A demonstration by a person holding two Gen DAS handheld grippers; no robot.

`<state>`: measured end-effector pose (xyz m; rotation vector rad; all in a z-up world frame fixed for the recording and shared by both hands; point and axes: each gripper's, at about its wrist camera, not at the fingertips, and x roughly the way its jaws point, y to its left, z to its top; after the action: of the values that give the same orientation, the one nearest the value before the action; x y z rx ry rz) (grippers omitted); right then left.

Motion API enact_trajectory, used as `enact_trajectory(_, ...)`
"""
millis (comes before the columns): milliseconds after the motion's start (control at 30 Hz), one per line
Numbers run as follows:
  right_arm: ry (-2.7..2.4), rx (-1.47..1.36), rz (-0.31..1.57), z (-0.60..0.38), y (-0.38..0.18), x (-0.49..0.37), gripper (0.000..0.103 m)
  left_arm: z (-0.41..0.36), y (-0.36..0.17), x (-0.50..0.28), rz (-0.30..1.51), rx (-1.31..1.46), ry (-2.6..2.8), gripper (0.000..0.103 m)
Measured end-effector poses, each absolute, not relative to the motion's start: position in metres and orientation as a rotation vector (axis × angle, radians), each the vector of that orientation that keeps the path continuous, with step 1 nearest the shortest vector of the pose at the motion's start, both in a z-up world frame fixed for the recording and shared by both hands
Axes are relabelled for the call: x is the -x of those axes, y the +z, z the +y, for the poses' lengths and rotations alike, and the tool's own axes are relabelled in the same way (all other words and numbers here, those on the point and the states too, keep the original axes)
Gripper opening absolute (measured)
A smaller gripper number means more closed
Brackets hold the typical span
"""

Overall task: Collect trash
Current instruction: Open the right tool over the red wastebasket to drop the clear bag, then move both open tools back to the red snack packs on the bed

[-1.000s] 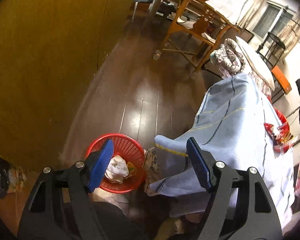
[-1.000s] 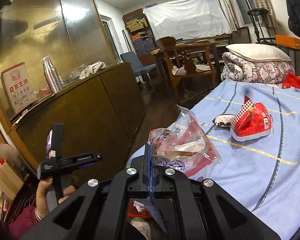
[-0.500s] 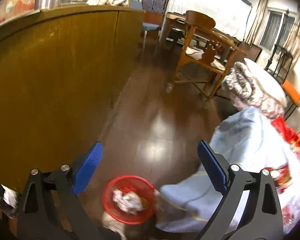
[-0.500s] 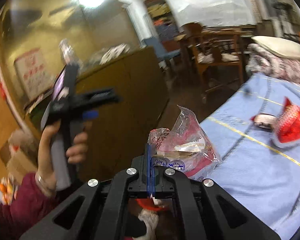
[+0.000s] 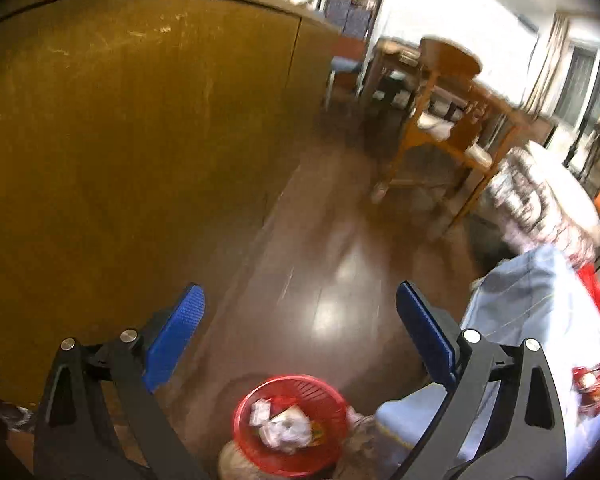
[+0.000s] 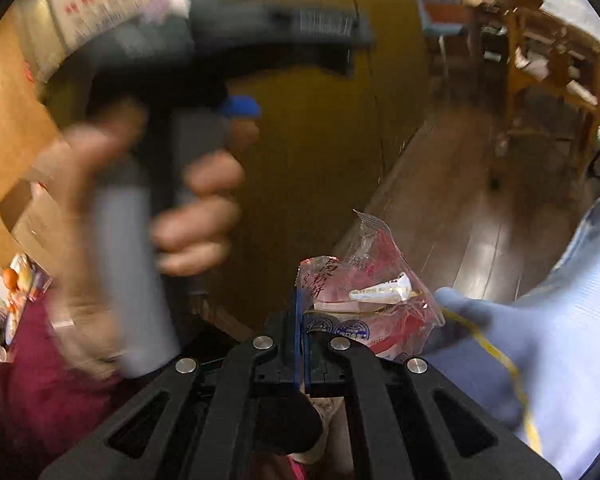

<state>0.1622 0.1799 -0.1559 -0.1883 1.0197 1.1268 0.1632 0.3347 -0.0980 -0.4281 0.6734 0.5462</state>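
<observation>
My right gripper is shut on a clear and red plastic wrapper and holds it in the air beside the edge of the blue-covered table. My left gripper is open and empty, high above the floor. A red mesh trash basket with crumpled paper in it stands on the dark floor below the left gripper. The left gripper's handle and the hand on it fill the left of the right wrist view, blurred. Another red wrapper lies on the blue cloth.
A tall brown cabinet stands at the left. Wooden chairs and a table are further back. Folded bedding lies at the far end of the blue cloth. The dark wood floor runs between cabinet and table.
The left gripper has risen and tilted up, so the basket sits lower and smaller in its view. The right gripper has swung left off the table with the wrapper held in it.
</observation>
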Motion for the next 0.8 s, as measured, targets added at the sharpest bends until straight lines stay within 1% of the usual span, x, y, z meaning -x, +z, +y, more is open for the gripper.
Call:
enact_trajectory(100,1.121,0.210,1.100,0.202,-0.190,-0.178,0.002,0.336,-0.099,-0.161,0.653,0.447,0.532,0.093)
enact_trajectory(133,1.121,0.206,1.129,0.206,-0.198,-0.182,0.006,0.337,-0.100,-0.163,0.669,0.439,0.535,0.093)
enact_trajectory(200,1.104,0.213,1.174,0.212,-0.211,-0.186,0.009,0.337,-0.104,-0.167,0.687,0.437,0.532,0.093)
enact_trajectory(233,1.094,0.227,1.167,0.213,-0.211,-0.186,0.016,0.337,-0.106,-0.169,0.696,0.436,0.532,0.093)
enact_trajectory(267,1.090,0.235,1.152,0.215,-0.208,-0.186,0.025,0.337,-0.107,-0.170,0.706,0.436,0.532,0.093)
enact_trajectory(300,1.082,0.243,1.121,0.213,-0.201,-0.185,0.027,0.336,-0.108,-0.171,0.709,0.441,0.532,0.093)
enact_trajectory(500,1.034,0.209,1.011,0.185,-0.170,-0.181,0.028,0.328,-0.109,-0.176,0.708,0.431,0.550,0.093)
enact_trajectory(667,0.963,0.090,0.883,0.136,-0.128,-0.186,0.029,0.317,-0.097,-0.176,0.687,0.466,0.506,0.093)
enact_trajectory(700,0.936,0.051,0.839,0.121,-0.116,-0.187,0.030,0.312,-0.091,-0.175,0.667,0.480,0.485,0.093)
enact_trajectory(800,0.842,-0.070,0.732,0.066,-0.093,-0.186,0.041,0.287,-0.076,-0.181,0.622,0.472,0.416,0.094)
